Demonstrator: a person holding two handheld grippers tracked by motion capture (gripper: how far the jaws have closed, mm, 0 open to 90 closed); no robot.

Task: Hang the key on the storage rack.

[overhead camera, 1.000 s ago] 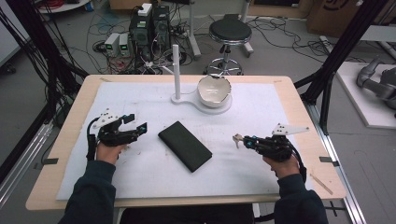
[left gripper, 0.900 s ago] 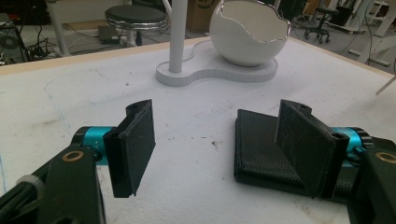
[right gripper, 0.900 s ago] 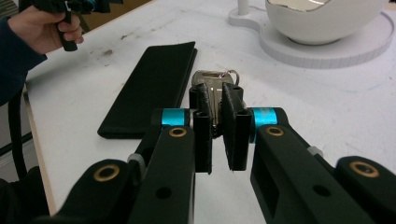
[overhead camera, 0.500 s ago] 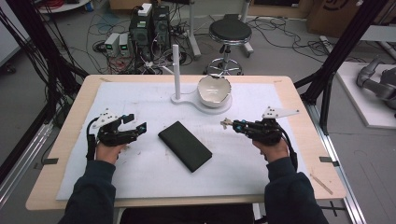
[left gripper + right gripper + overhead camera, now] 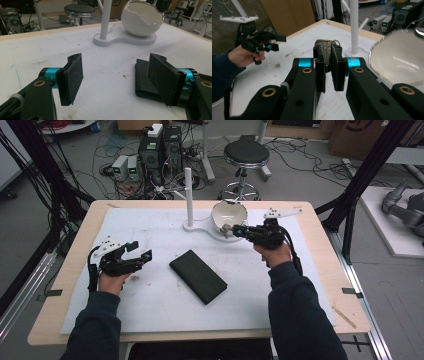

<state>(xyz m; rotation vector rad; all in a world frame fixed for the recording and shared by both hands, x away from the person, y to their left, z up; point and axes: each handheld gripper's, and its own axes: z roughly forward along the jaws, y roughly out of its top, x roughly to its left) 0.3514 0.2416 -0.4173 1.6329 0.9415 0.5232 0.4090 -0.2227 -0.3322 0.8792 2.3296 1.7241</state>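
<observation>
Metal keys [image 5: 326,51] sit pinched in the right gripper [image 5: 234,230], jaws closed on them, with the white bowl [image 5: 229,213] just beyond the fingertips and its open top slightly ahead. That forearm reaches forward, gripper roughly level. The left gripper [image 5: 141,250] rests well apart, jaws wide and empty.

It was a robotics lab — power supplies [image 5: 127,167] and tangled cables [image 5: 100,150] crowded the floor behind the wooden table [image 5: 345,305], beside a black stool [image 5: 246,154], black frame struts [image 5: 367,170] and cardboard boxes [image 5: 360,135].
</observation>
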